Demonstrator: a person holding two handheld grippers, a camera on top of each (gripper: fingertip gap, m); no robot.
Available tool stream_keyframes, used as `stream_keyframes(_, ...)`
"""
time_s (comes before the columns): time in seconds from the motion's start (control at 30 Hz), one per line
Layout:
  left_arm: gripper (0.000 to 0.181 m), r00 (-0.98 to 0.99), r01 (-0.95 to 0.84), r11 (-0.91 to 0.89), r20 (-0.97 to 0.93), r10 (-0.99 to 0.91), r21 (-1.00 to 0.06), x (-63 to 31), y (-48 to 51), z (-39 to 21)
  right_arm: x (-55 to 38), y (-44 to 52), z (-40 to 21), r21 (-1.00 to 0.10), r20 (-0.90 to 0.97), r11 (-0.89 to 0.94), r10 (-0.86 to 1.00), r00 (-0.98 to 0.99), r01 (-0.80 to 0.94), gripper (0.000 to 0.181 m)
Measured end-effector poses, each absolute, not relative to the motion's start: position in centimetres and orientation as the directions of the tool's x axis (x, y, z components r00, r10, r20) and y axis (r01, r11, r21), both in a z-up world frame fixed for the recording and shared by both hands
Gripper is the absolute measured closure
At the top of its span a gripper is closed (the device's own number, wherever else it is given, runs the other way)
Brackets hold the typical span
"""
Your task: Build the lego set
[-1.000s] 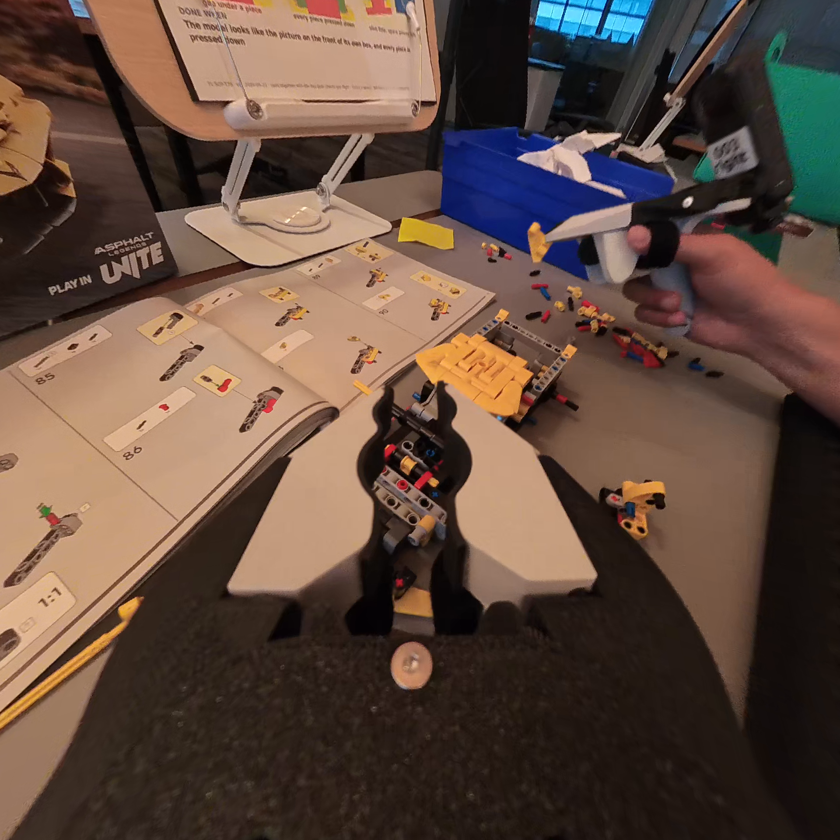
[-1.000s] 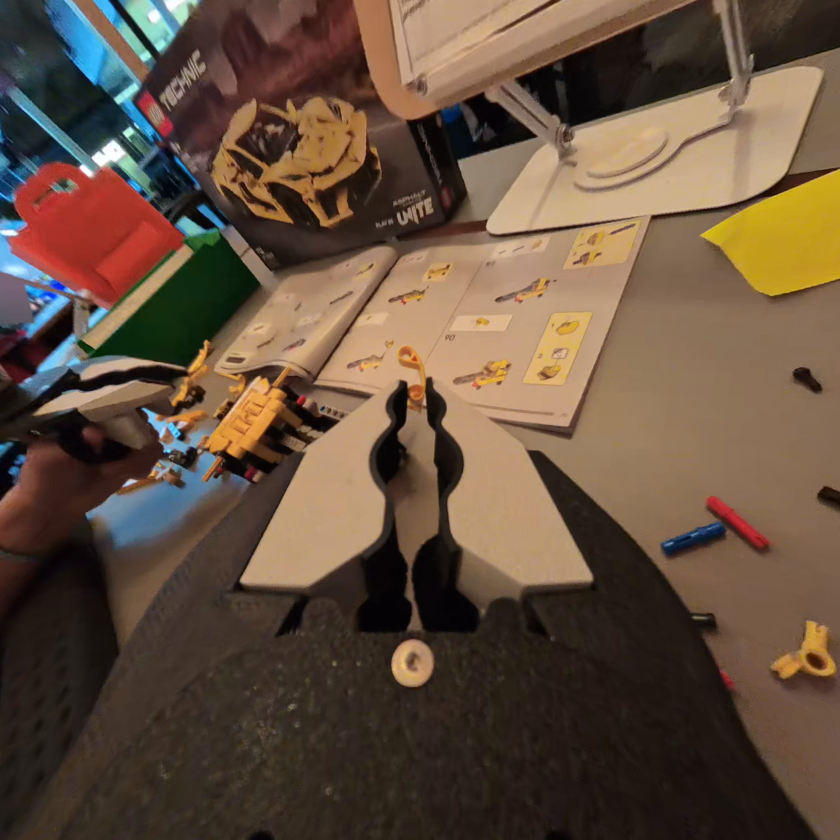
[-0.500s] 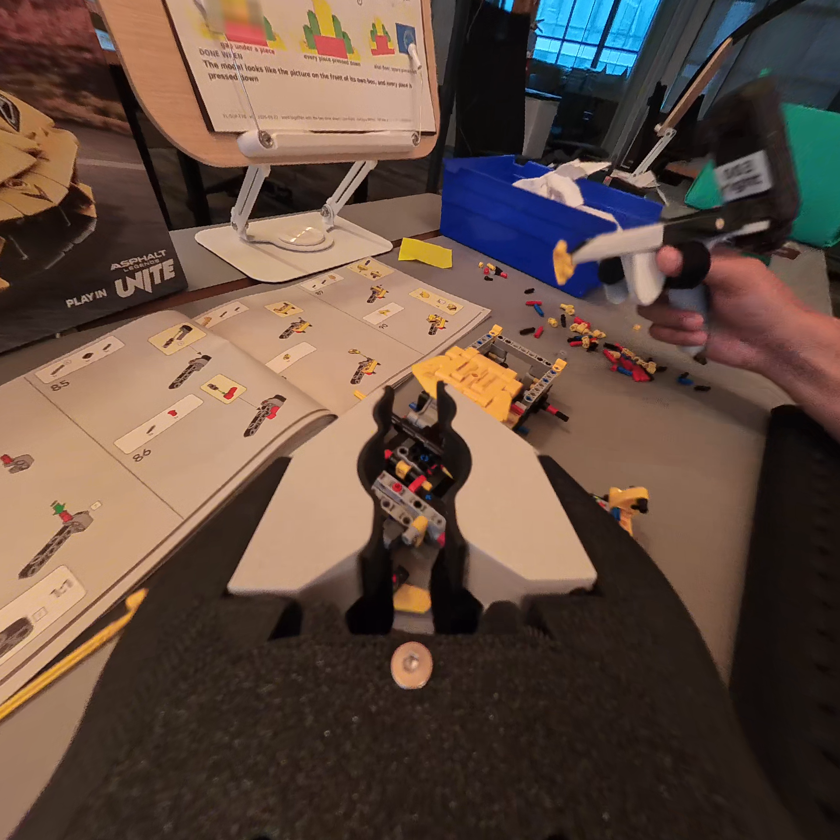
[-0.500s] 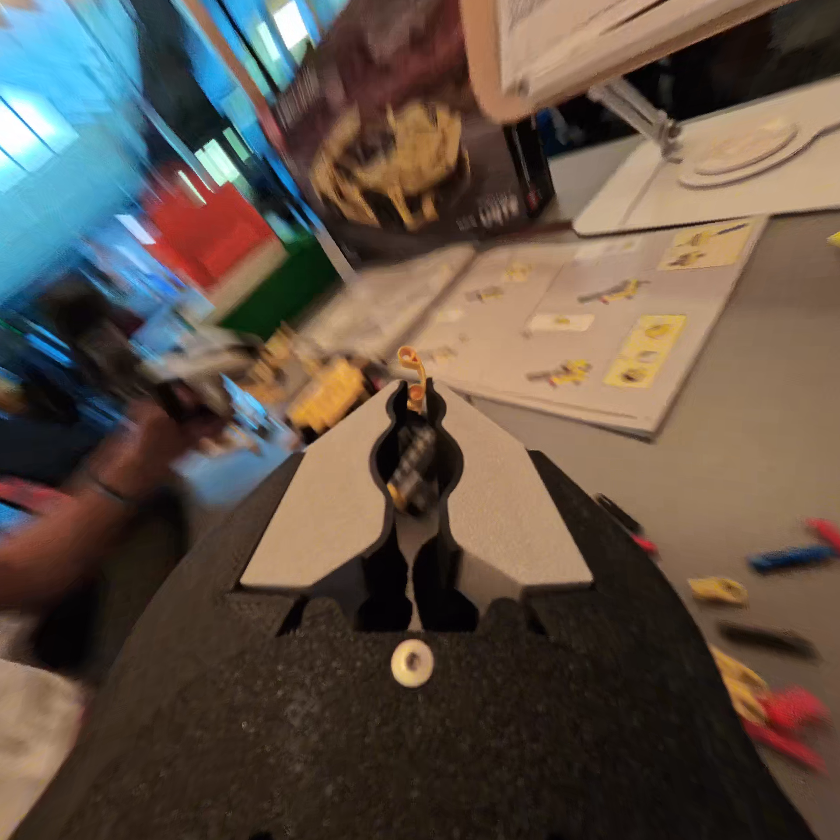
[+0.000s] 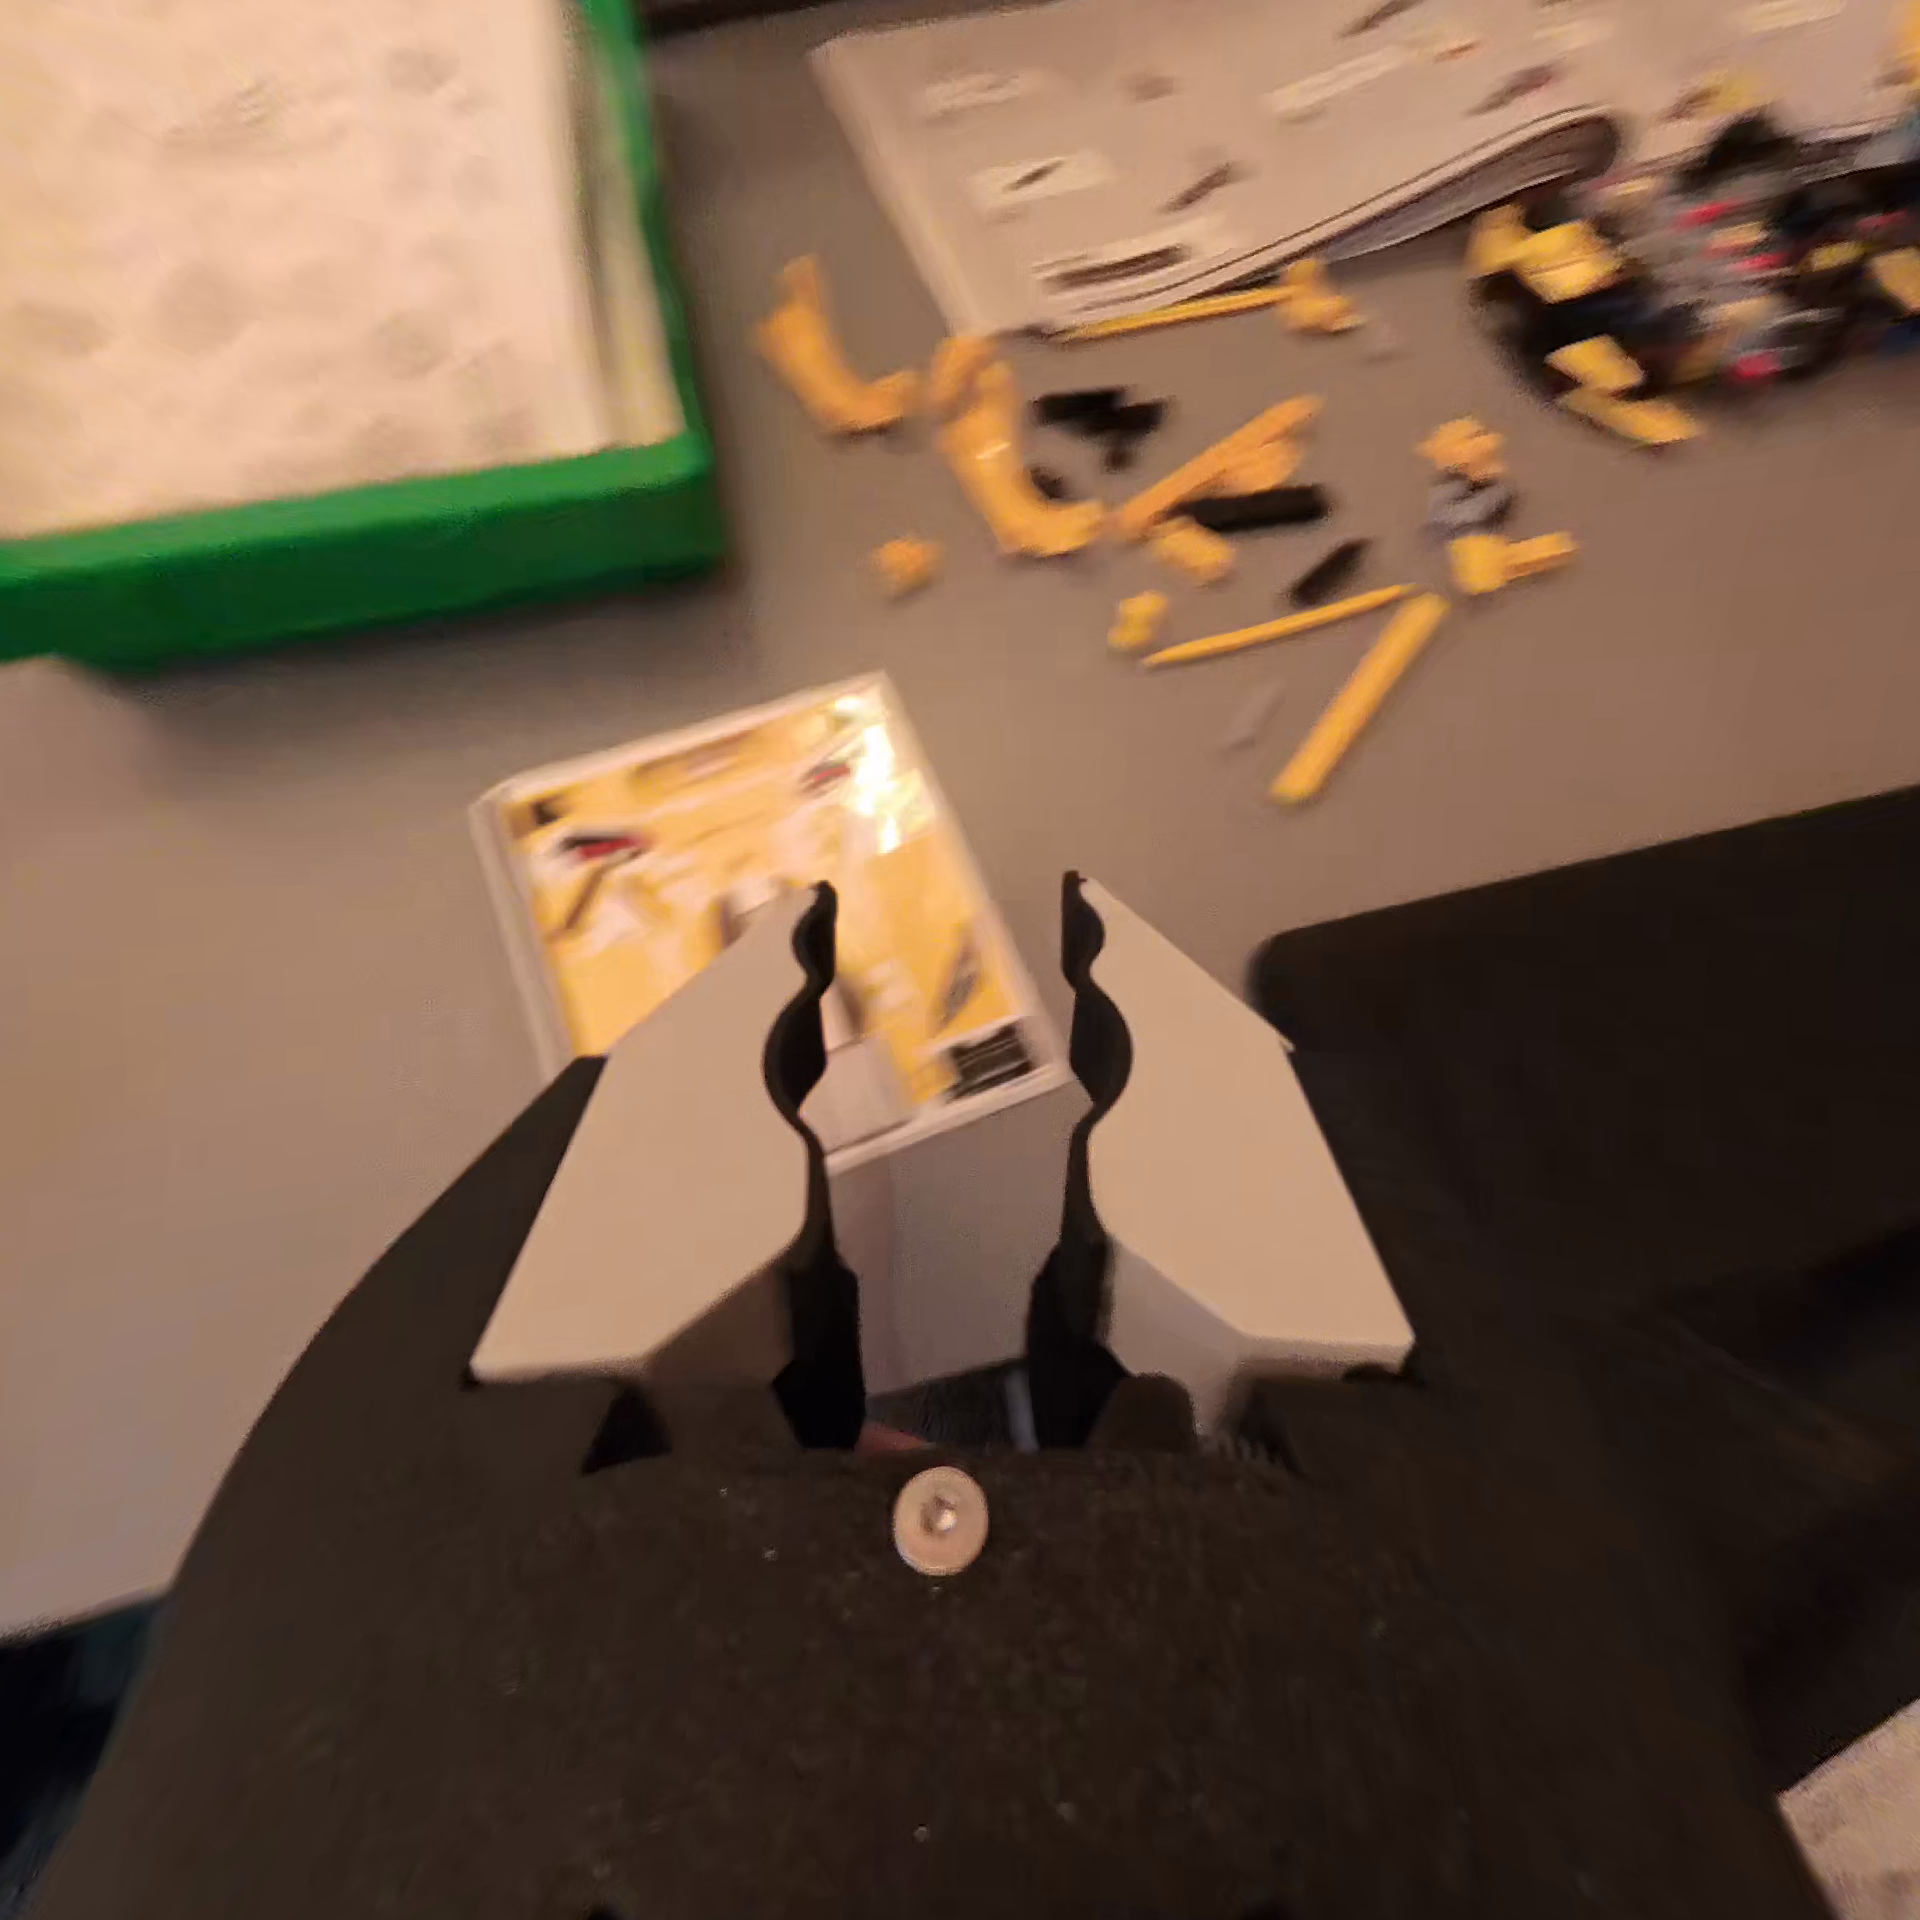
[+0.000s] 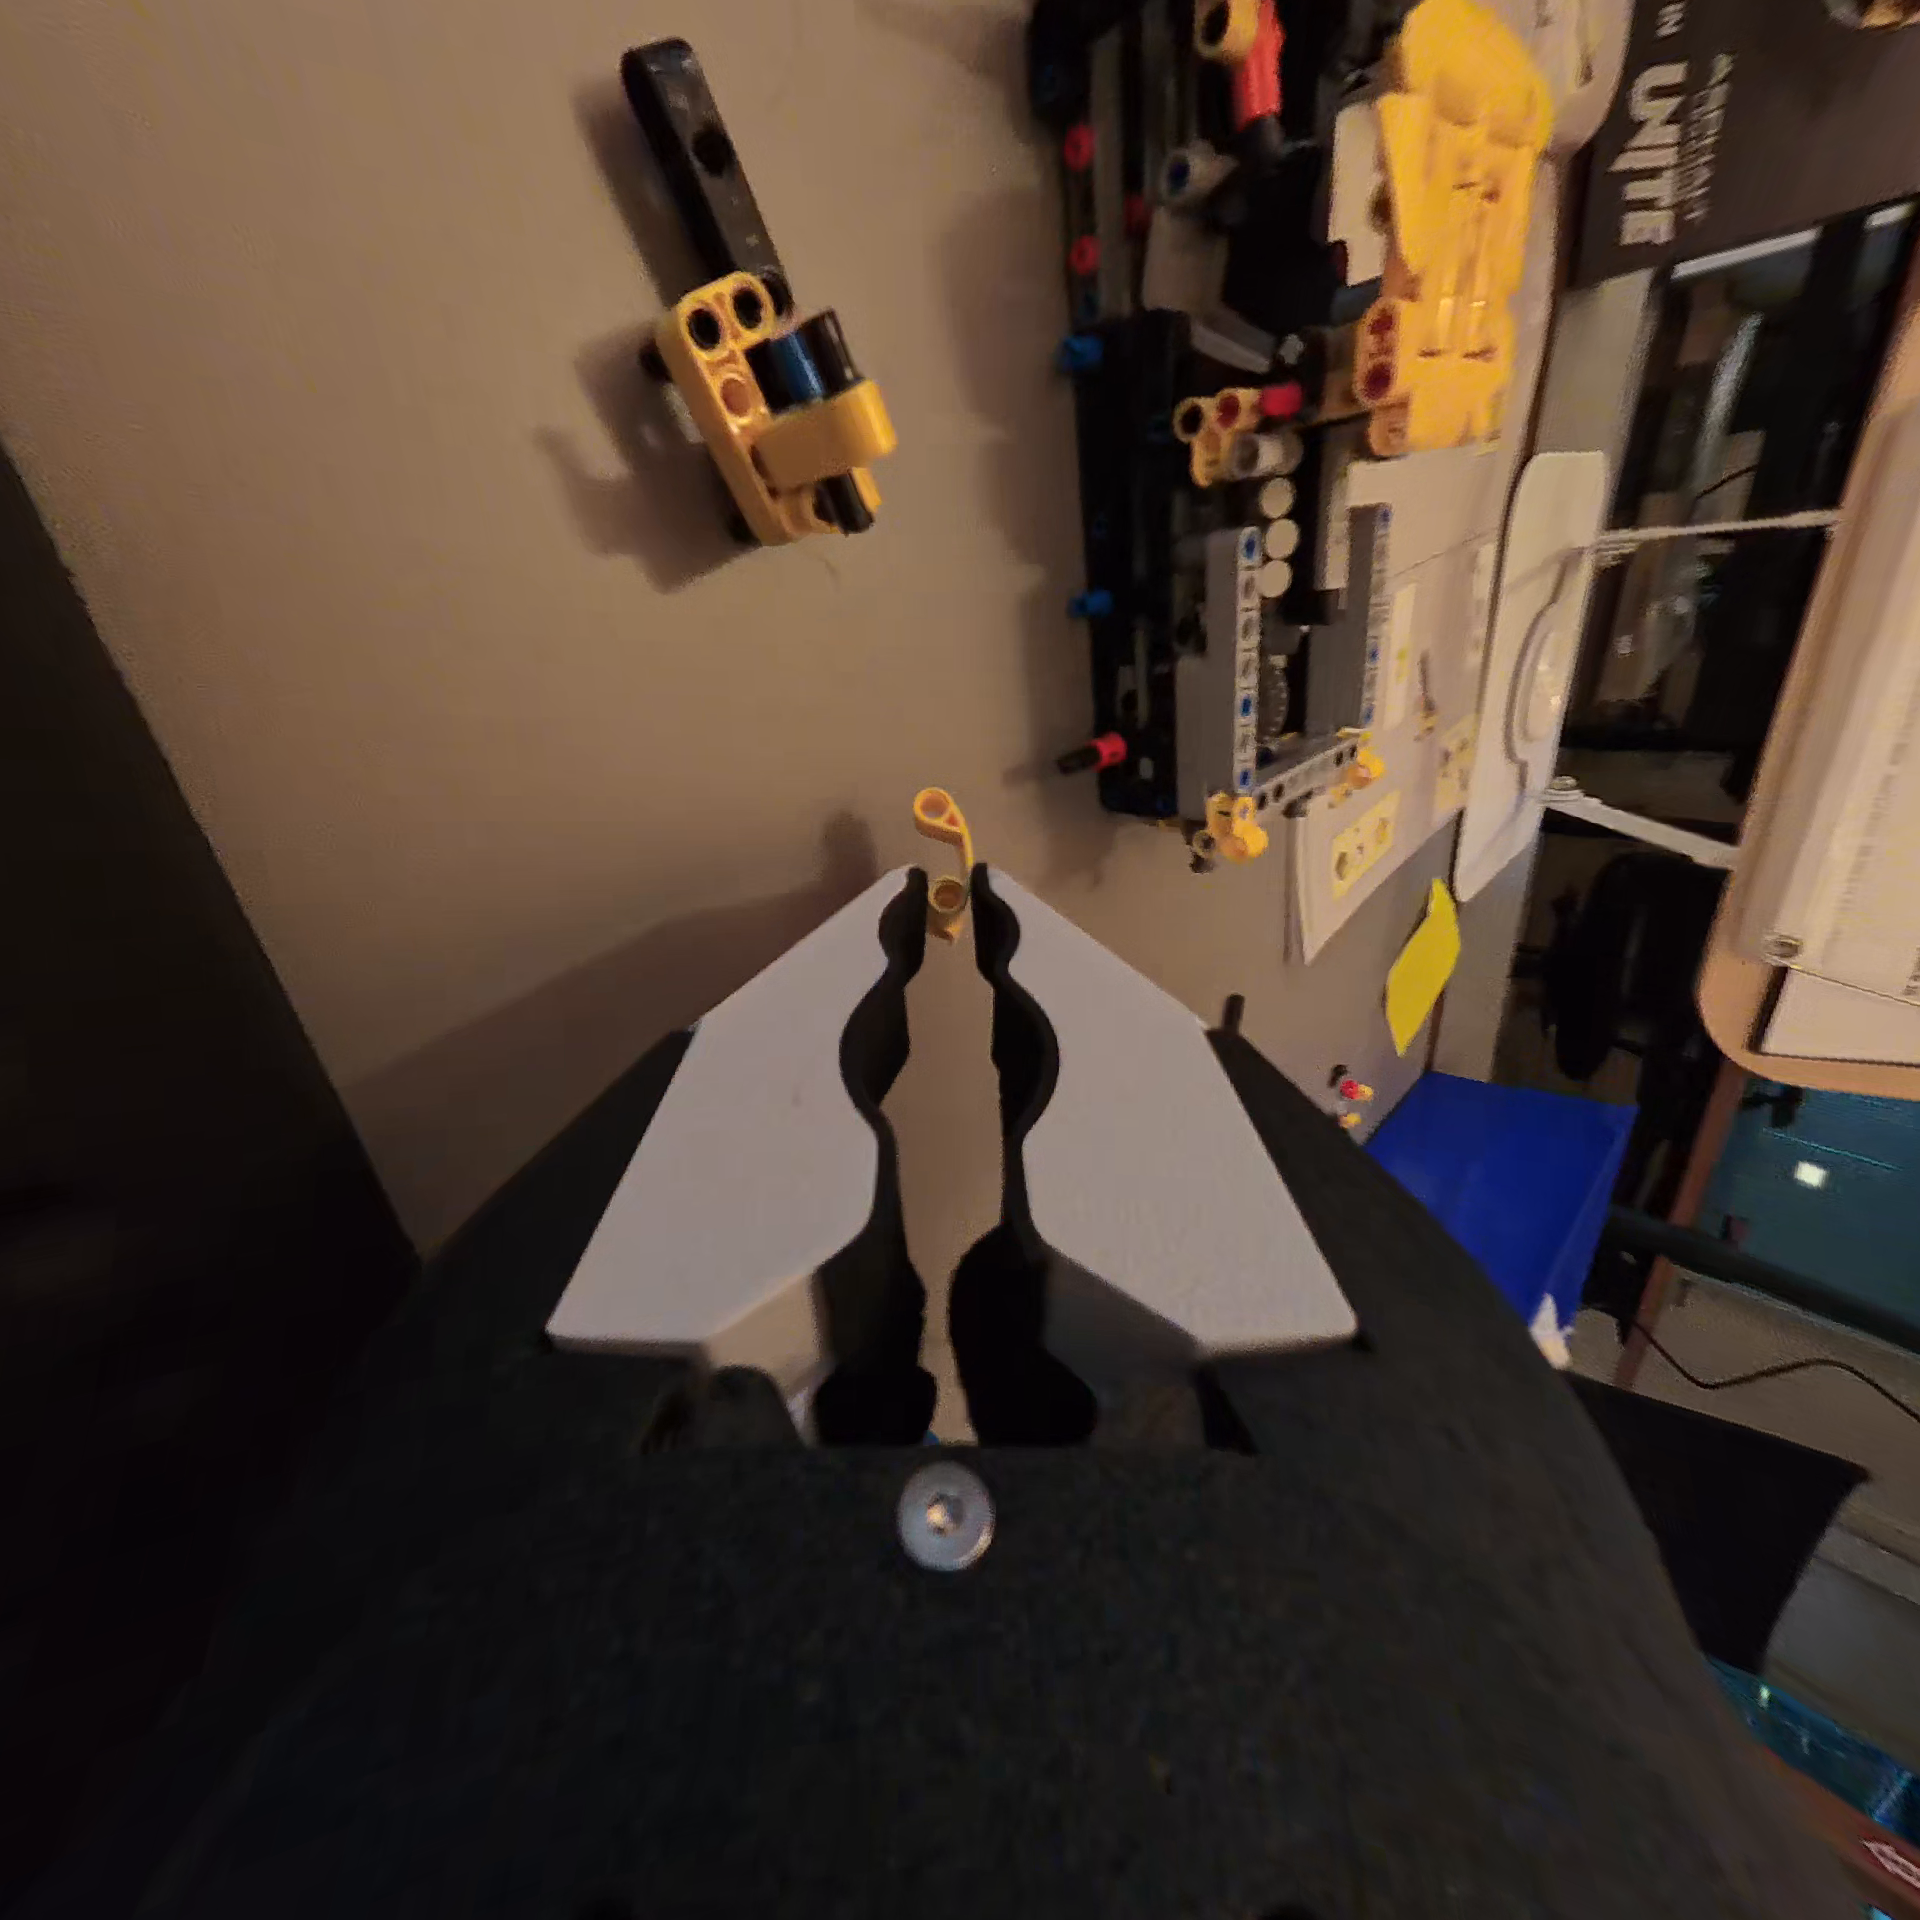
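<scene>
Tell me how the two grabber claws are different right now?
The left gripper has its jaws spread apart with nothing between them; the right gripper has its jaws nearly closed, pinching a small yellow piece. The left one points at a yellow booklet; the right one points at bare table near the car model. Both have grey fingers with wavy black insides.

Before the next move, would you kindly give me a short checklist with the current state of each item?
1. Right hand-held gripper has a part: ok, it is shut on the small yellow connector at its fingertips.
2. Left hand-held gripper free: ok, open with nothing between its fingers.
3. Car chassis in view and unobstructed: ok, it lies on the table ahead of the right gripper.
4. Yellow and black sub-assembly clear of the chassis: ok, lying apart.
5. Left view sharp enough to pick from the loose yellow pieces: not ok, blurred.
6. Exact mounting hole for the connector: cannot tell.
</scene>
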State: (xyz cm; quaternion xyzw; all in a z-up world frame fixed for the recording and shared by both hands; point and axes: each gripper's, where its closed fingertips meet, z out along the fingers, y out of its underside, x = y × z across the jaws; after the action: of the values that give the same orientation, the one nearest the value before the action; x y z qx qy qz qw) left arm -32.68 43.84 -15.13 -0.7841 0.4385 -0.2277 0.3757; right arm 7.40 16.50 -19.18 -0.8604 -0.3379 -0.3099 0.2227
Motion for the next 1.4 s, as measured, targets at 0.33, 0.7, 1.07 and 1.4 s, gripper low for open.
stream_keyframes(0.33, 0.106, 0.585, -0.574, -0.423, 0.011, -0.811, -0.701, -39.7, 48.1, -19.0, 5.5, 16.4, -20.6, -0.338, 0.523, -0.737, 0.37, 0.768, 0.585, 0.159)
stream_keyframes(0.7, 0.085, 0.621, -0.566, -0.457, 0.01, -0.784, -0.687, -38.0, 47.3, -21.5, -3.9, 22.7, -14.0, -0.73, 0.223, -0.585, 0.285, 0.932, 0.354, 0.138)
stream_keyframes(1.07, 0.089, 0.628, -0.58, -0.48, 0.015, -0.778, -0.658, -39.5, 44.3, -21.5, -29.1, 38.1, -15.0, -0.803, -0.128, -0.438, 0.789, 0.601, 0.404, 0.124)
stream_keyframes(1.4, 0.091, 0.739, -0.25, -0.638, 0.283, -0.612, -0.728, -46.6, 41.8, -19.1, -35.0, 43.8, -20.0, -0.717, -0.06, -0.375, 0.873, 0.484, 0.587, 0.111)
